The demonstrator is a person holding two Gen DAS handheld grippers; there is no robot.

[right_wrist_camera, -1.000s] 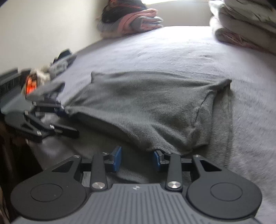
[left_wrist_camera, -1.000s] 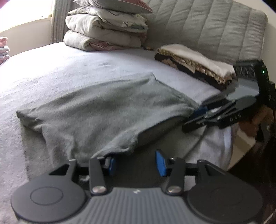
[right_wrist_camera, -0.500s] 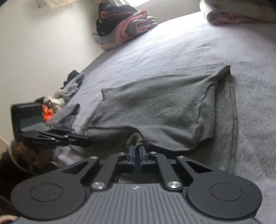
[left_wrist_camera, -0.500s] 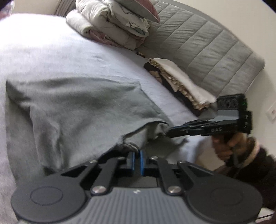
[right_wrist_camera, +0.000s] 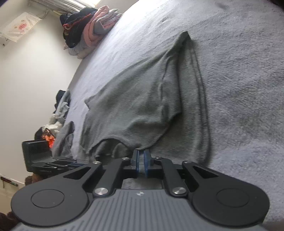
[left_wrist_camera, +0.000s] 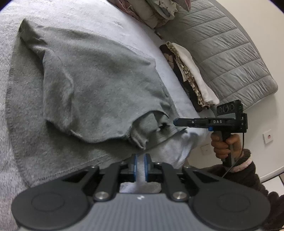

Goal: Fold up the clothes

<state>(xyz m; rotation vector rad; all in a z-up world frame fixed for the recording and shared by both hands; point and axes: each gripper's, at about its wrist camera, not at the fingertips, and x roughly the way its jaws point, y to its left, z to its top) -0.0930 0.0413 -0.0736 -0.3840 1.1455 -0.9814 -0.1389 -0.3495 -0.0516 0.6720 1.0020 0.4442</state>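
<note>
The grey T-shirt [left_wrist_camera: 99, 85] lies partly folded on the grey fleece blanket [left_wrist_camera: 85, 19] that covers the bed, and serves as the landmark here. Beyond the shirt's far edge the blanket lies bare and open up to a stack of folded quilts [left_wrist_camera: 156, 12] against the grey quilted headboard [left_wrist_camera: 221, 53]. Just beside the shirt, toward the headboard, a low pile of folded white and patterned clothes [left_wrist_camera: 191, 74] narrows that side. On the opposite side of the shirt the blanket runs clear to a heap of pink, grey and dark clothes [right_wrist_camera: 88, 30] at the far bed edge. Loose garments [right_wrist_camera: 62, 110] crowd the near edge there.
</note>
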